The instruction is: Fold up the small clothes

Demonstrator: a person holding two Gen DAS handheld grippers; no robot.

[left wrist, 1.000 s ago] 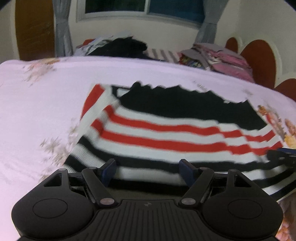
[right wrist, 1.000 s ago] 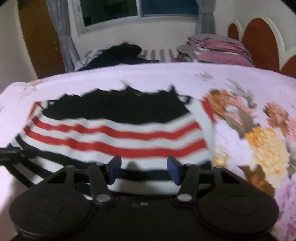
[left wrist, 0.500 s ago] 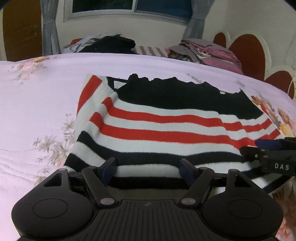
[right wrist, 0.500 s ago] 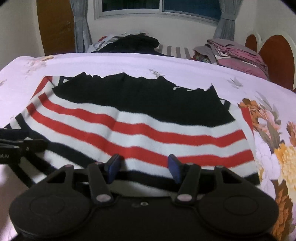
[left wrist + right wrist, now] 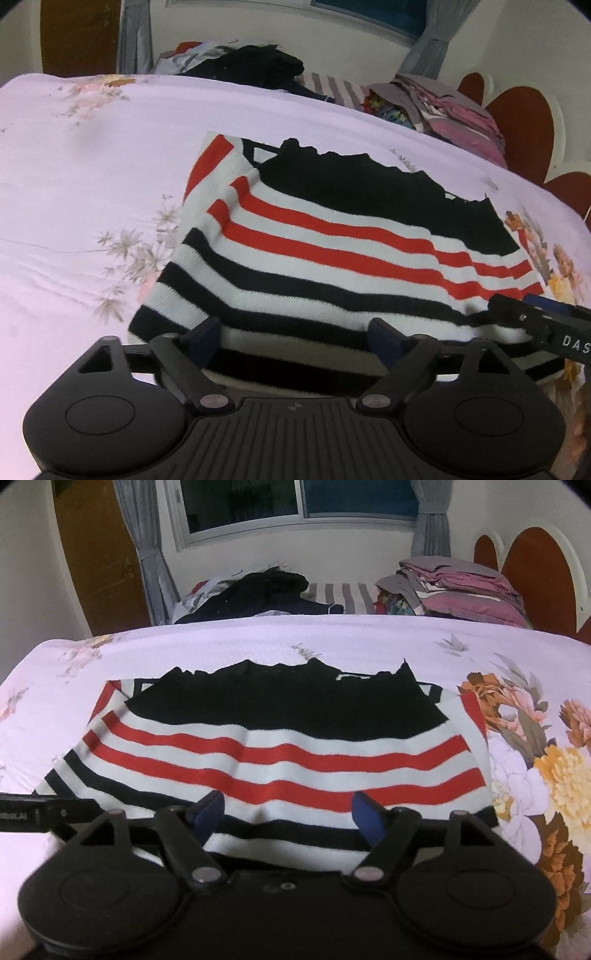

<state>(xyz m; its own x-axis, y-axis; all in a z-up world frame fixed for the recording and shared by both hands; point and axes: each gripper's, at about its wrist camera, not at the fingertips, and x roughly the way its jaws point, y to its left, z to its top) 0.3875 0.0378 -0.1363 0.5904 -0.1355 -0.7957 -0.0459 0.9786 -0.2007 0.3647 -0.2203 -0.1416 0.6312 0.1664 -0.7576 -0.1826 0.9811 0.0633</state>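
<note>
We laid the knit sweater with black, white and red stripes [image 5: 332,254] flat on the pale purple flowered bed cover [image 5: 92,177] so folding would be easy. Our left gripper [image 5: 295,334] and right gripper [image 5: 284,810] sat at its six o'clock edge, both opening wide, pads off the cloth, holding nothing.

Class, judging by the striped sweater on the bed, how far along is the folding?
Done: striped sweater lies folded over on the bed. In hand: nothing gripped; left claw and right claw are opening over its near edge. Left: probably another fold.
</note>
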